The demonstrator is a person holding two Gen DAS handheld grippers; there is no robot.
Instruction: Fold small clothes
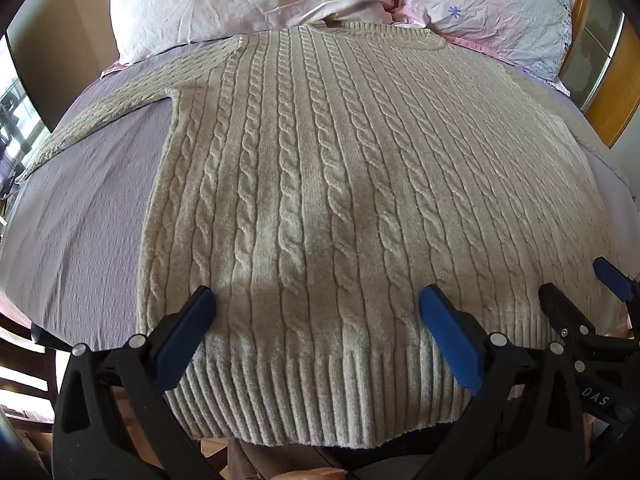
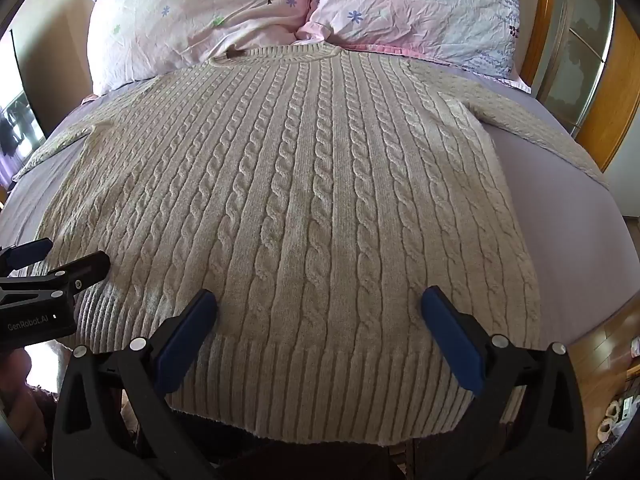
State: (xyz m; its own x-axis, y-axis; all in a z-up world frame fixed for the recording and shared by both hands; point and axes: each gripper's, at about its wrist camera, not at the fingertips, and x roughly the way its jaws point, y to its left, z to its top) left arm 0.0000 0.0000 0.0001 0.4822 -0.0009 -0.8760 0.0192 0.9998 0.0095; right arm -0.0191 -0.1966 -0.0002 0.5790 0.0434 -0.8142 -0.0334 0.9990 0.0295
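Note:
A cream cable-knit sweater point(image 1: 320, 184) lies flat, front up, on a lilac bed sheet point(image 1: 80, 232), hem toward me and collar by the pillows; it also shows in the right wrist view point(image 2: 304, 200). One sleeve point(image 1: 120, 96) stretches out left, the other sleeve point(image 2: 532, 124) right. My left gripper point(image 1: 316, 300) is open, its jaws wide over the left part of the ribbed hem point(image 1: 304, 396). My right gripper point(image 2: 318, 304) is open over the right part of the hem. Each gripper shows at the edge of the other's view, the right point(image 1: 576, 284) and the left point(image 2: 68, 256).
Two pink floral pillows point(image 2: 192, 20) point(image 2: 424, 16) lie at the head of the bed. A wooden headboard frame point(image 2: 540, 32) stands at the right. The bed's near edge is just below the hem; wooden floor point(image 2: 600, 368) with slippers lies to the right.

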